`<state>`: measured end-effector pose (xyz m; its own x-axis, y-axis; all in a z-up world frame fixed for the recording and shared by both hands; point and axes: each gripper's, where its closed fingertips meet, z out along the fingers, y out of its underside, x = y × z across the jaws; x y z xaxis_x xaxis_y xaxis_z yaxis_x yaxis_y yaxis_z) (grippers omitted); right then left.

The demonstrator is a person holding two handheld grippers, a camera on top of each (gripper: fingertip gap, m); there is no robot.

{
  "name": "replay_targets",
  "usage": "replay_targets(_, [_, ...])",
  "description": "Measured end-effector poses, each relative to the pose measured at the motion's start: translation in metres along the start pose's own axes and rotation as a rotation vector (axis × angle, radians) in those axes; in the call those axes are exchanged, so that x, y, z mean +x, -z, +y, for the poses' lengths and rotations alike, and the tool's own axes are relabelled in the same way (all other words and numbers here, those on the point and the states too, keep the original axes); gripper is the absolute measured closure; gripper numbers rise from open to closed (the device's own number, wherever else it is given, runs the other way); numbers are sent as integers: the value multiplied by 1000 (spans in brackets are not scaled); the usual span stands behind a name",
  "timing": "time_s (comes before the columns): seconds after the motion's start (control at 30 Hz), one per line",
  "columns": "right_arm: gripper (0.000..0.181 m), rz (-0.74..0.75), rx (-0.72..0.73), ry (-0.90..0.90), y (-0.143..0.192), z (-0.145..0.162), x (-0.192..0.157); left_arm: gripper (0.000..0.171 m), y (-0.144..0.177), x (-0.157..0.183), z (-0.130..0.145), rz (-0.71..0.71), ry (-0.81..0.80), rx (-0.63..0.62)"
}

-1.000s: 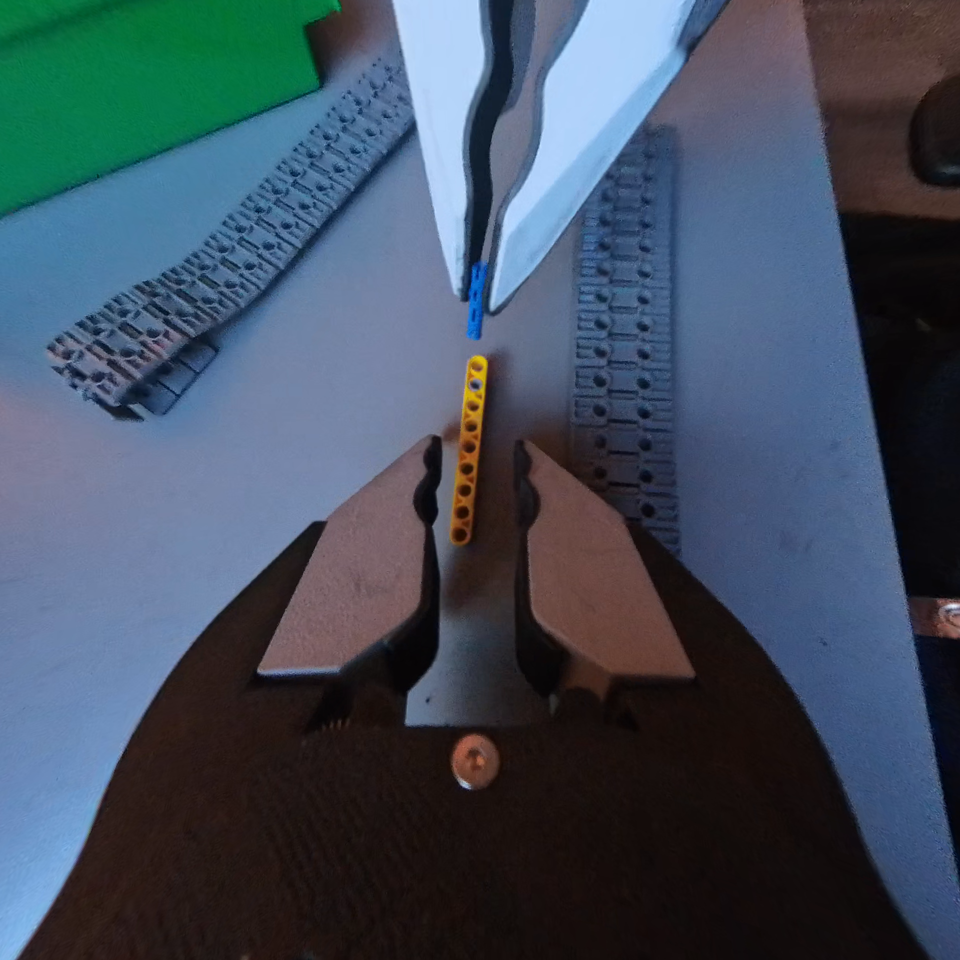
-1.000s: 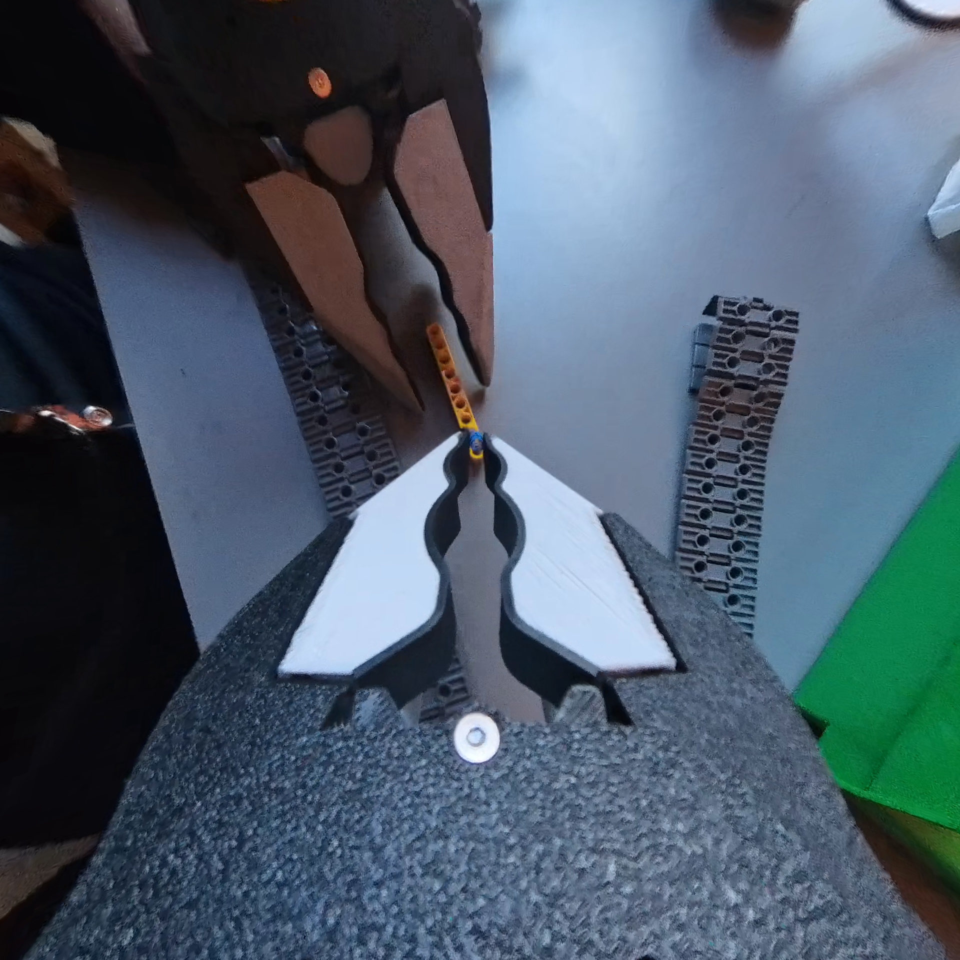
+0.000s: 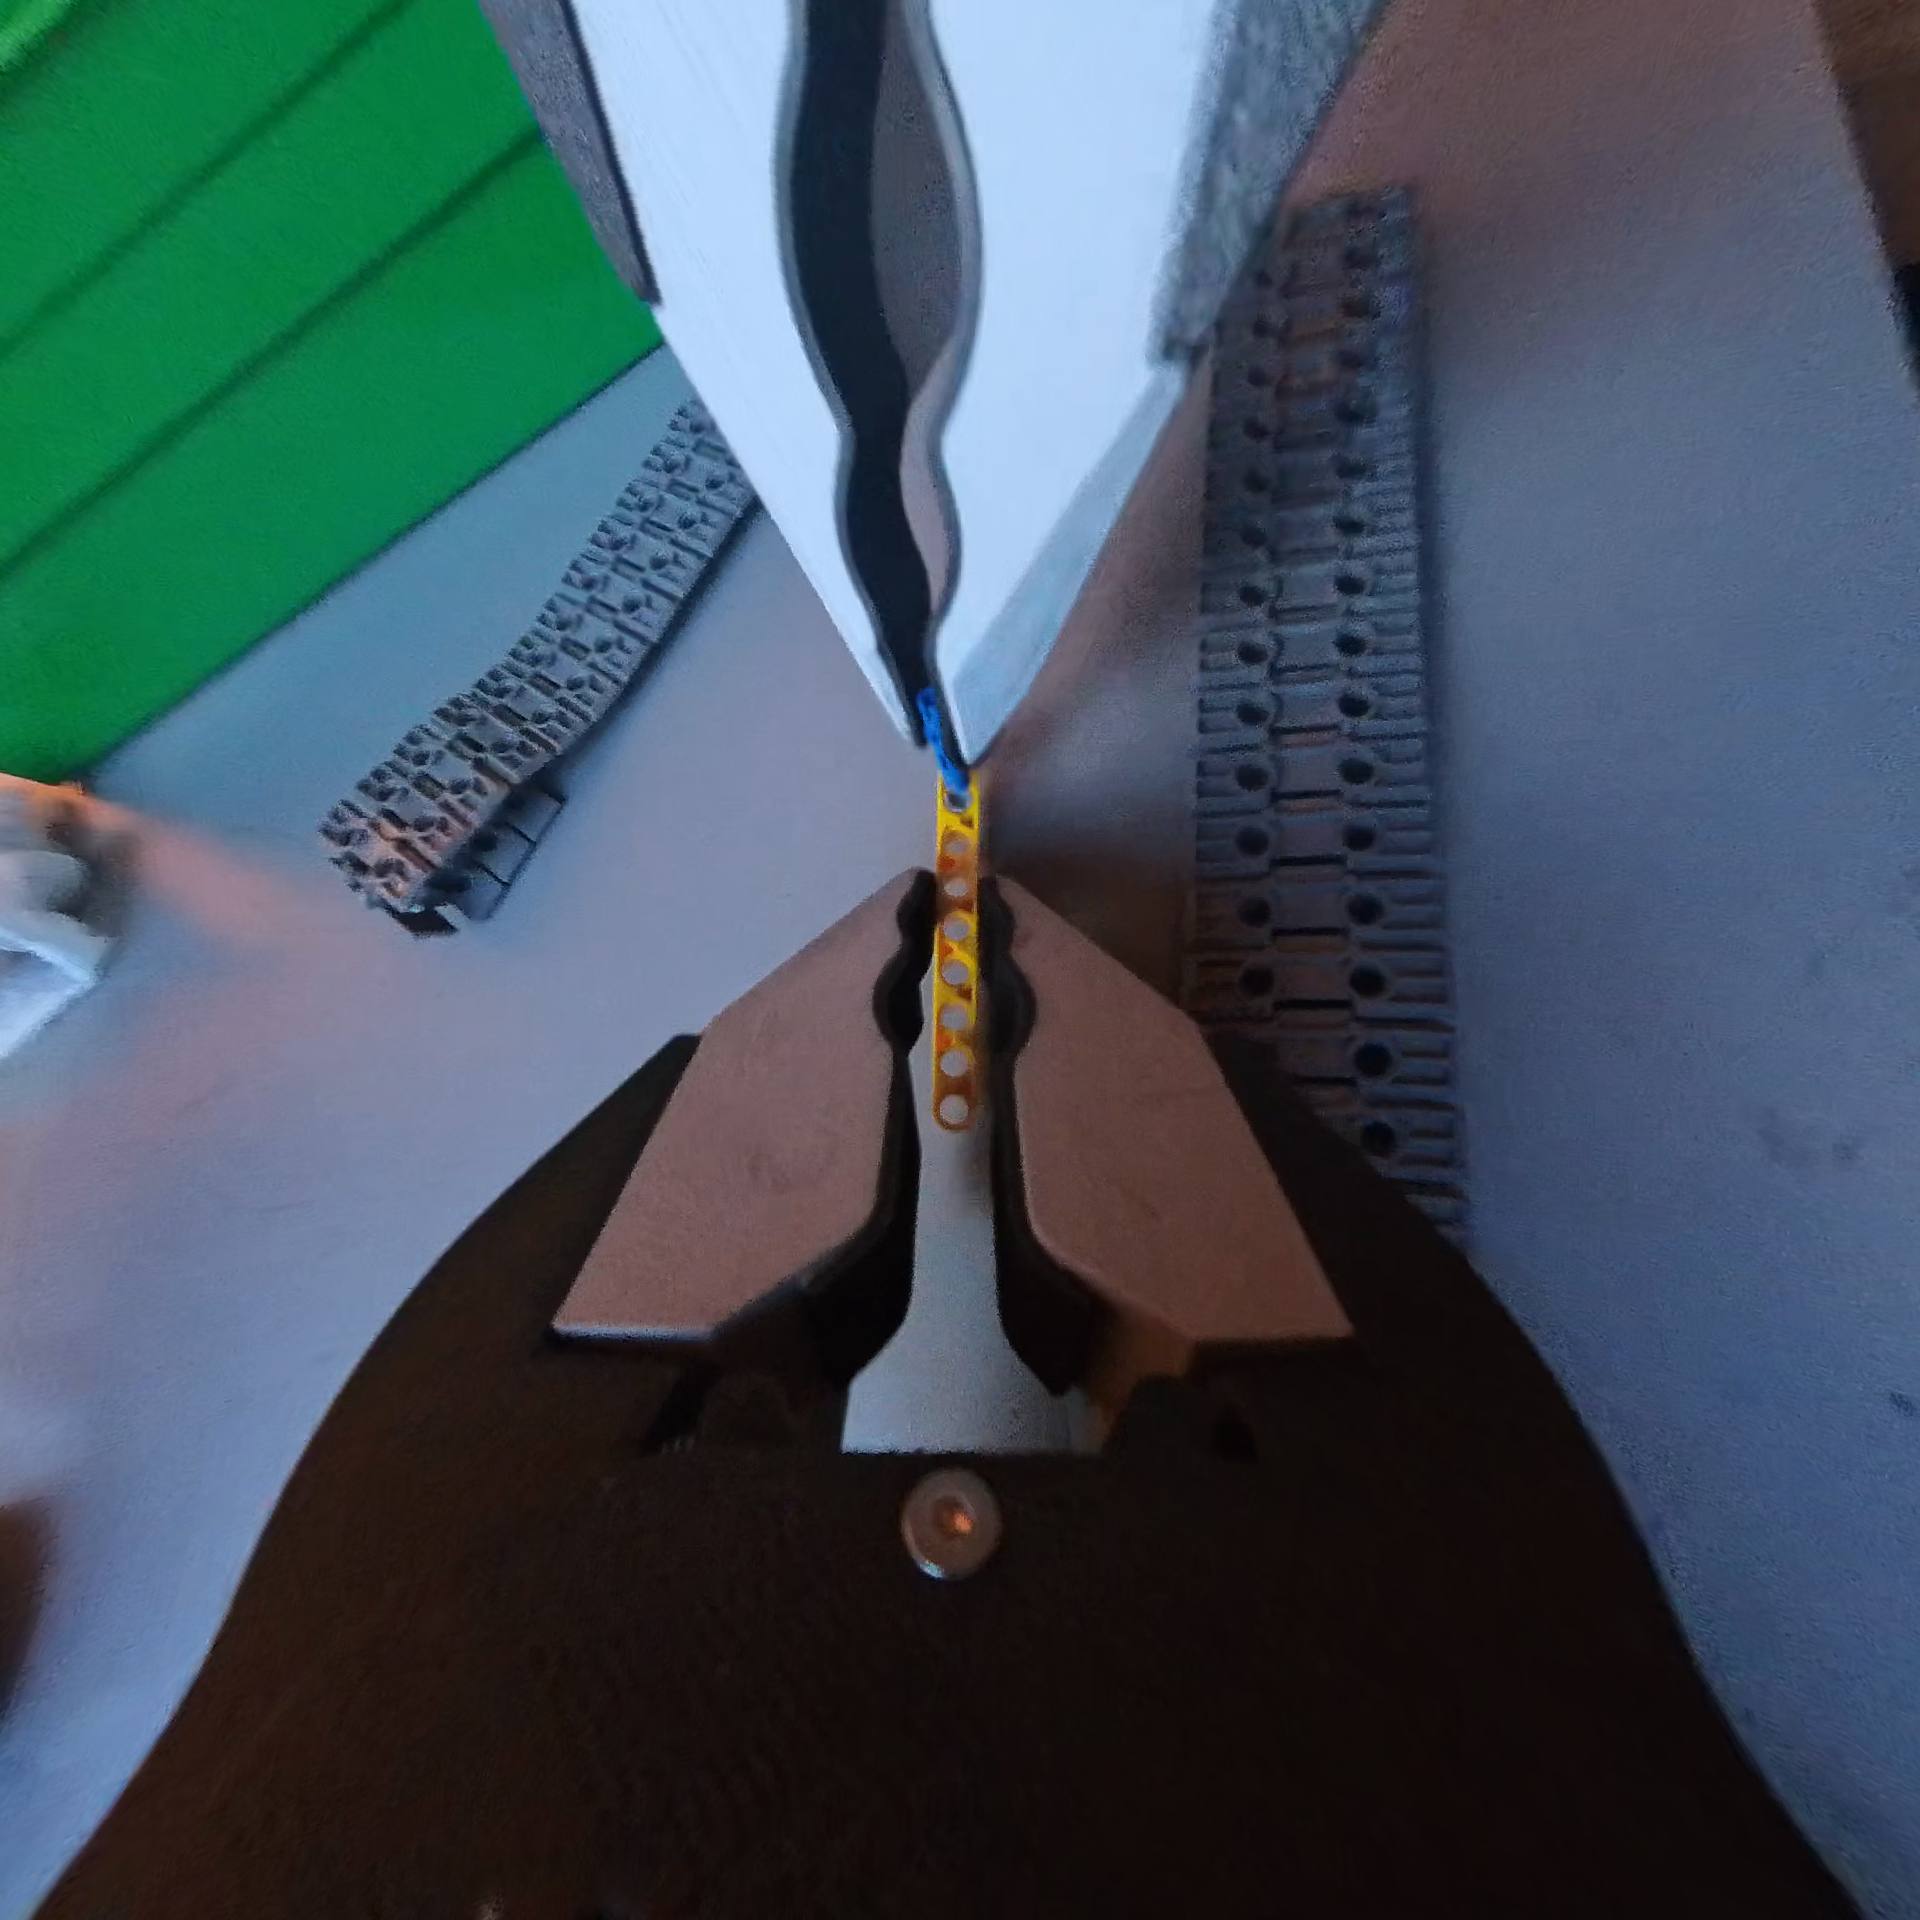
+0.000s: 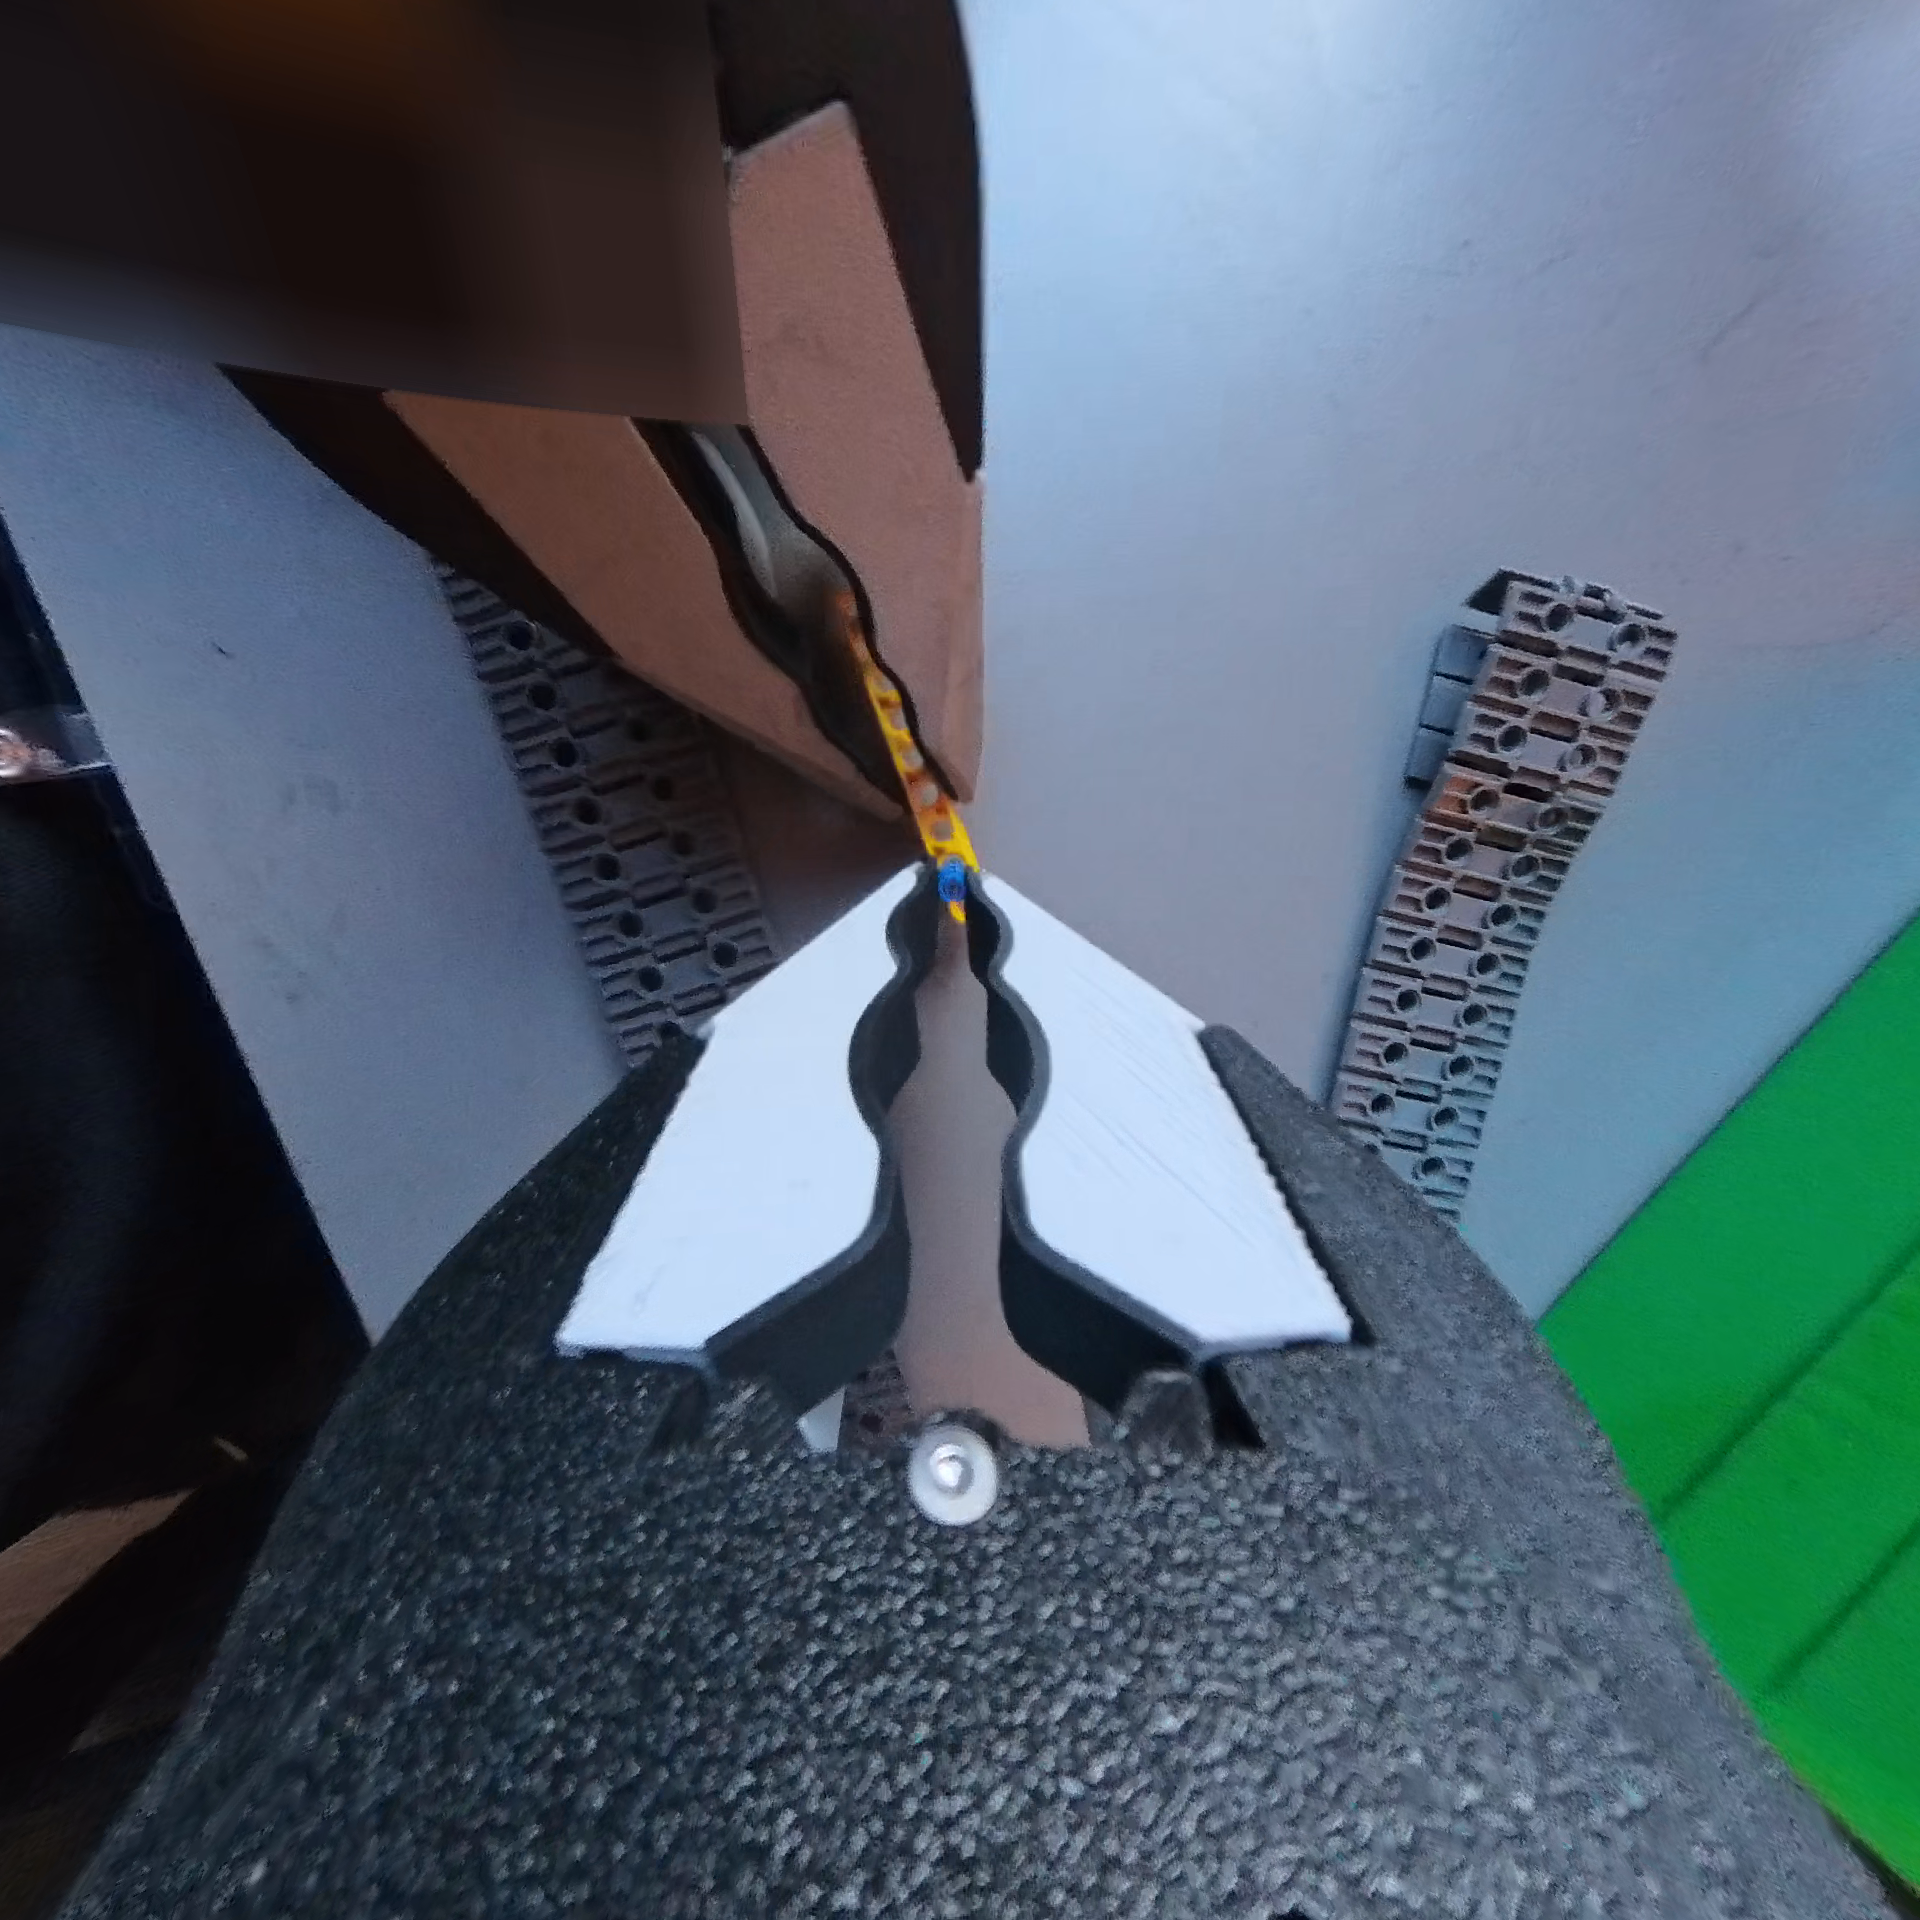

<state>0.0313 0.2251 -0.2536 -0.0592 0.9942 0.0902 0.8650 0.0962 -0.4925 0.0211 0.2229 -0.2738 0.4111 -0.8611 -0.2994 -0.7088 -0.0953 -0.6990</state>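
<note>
My left gripper (image 3: 956,888) has brown fingers and is shut on a yellow beam (image 3: 956,966) with a row of holes, which sticks out past its tips. My right gripper (image 4: 951,883) has white fingers and is shut on a small blue pin (image 4: 949,883). The two grippers face each other tip to tip. The blue pin (image 3: 932,717) touches the far end hole of the yellow beam (image 4: 914,769). In the left wrist view the right gripper (image 3: 940,743) comes down from the top. In the right wrist view the left gripper (image 4: 930,800) comes down from the top left.
Two grey toothed track strips lie on the grey table (image 3: 312,1143), one to the right (image 3: 1320,727) and one to the left (image 3: 551,707) of the left gripper. A green box (image 3: 260,364) stands beyond the left strip. The table edge (image 4: 343,1195) runs close beside the nearer strip (image 4: 623,821). My two grippers' fingertips are within a few centimetres of each other.
My left gripper has closed on the yellow beam, which lay loose between its open fingers. The grippers have come closer, and the blue pin now meets the beam's end.
</note>
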Motion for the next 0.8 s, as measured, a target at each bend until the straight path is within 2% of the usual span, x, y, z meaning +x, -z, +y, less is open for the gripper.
replay_targets(0.23, [180, 68, 186, -174, 12, 8, 1, 165, 2, -2, 4, -102, -156, -50])
replay_targets(0.47, [180, 144, 334, -275, 10, 14, -11, 166, 5, -13, 10, -340, -565, -208])
replay_targets(0.57, [180, 148, 370, -297, 9, 17, -15, 166, 5, -7, 8, -311, -509, -209])
replay_targets(0.8, [180, 186, 408, -279, 12, 18, -17, 147, 22, 4, -4, -111, -170, -134])
